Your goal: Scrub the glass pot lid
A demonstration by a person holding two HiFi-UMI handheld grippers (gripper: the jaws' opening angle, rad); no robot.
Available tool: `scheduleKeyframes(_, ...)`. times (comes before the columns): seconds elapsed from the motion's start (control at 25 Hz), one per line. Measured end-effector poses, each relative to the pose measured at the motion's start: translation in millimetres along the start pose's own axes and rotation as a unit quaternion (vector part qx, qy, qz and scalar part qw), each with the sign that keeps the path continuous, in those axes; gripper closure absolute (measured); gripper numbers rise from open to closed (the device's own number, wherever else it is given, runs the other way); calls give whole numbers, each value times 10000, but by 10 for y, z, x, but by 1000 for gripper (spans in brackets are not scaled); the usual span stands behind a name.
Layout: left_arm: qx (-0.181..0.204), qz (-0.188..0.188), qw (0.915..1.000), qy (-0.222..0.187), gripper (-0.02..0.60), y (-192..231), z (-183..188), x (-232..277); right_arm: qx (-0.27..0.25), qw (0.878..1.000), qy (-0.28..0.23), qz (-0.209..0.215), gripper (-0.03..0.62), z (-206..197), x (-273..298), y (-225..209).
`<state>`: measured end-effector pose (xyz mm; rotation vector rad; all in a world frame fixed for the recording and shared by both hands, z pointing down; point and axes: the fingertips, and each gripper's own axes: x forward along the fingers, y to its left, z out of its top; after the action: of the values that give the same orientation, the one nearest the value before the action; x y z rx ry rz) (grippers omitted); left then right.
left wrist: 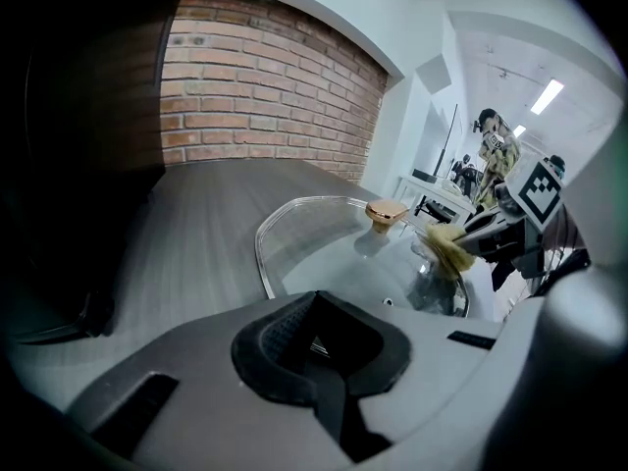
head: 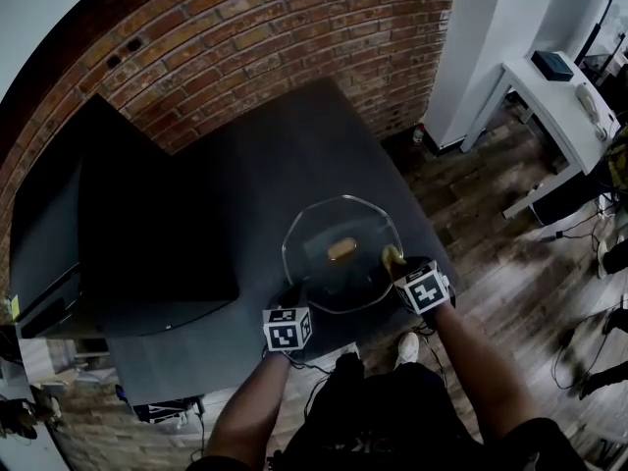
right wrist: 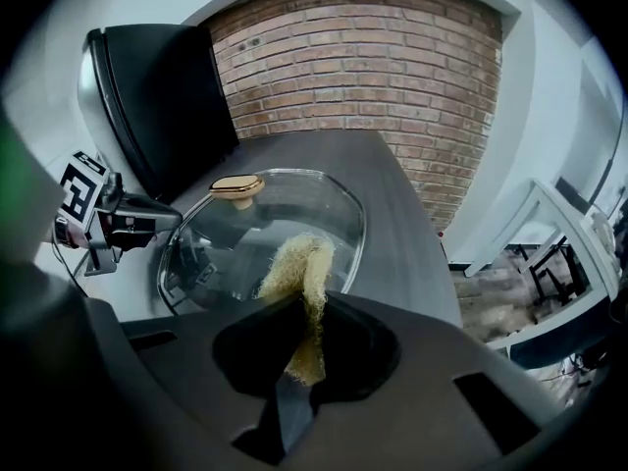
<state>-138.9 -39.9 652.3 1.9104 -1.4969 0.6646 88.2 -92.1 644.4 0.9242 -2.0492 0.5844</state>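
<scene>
left gripper pinches the glass lid at its rim, right gripper clamps a scrub pad, so hard strokes may dislodge the lid.

**No legible writing in view**

No word, number or brand can be read in any view. The left cube on the left hand-held gripper and the right cube on the right hand-held gripper show only black-and-white square patterns (coded markers, not letters).
</scene>
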Motion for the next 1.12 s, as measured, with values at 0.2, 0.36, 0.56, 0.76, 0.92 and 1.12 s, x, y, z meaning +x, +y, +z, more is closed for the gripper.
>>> scheduleKeyframes(0.2, 10, 9, 10000, -36, 548, -13, 5, 4, 23, 10000, -28, -7, 548, -115, -40, 280)
scheduleKeyframes(0.36, -5, 35, 10000, -81, 549, -11, 6, -3, -86, 9998, -181, -59, 548, -105, -61, 509)
scheduleKeyframes(0.56, -77, 30, 9999, -122, 548, -17, 6, -7, -402, 9986, -315, -141, 548, -63, -40, 807)
scheduleKeyframes(0.76, -76, -29, 9999, -127, 548, -12, -8, 0, -770, 9965, -328, 59, 548, 35, 45, 1138)
scheduleKeyframes(0.92, -71, -48, 9999, -138, 548, 6, -24, -4, -1092, 9932, -269, 298, 548, 107, 133, 1395)
scheduleKeyframes(1.12, -92, -153, 9996, -204, 548, -7, 10, 9, -1252, 9908, -214, 473, 548, 221, 252, 1587)
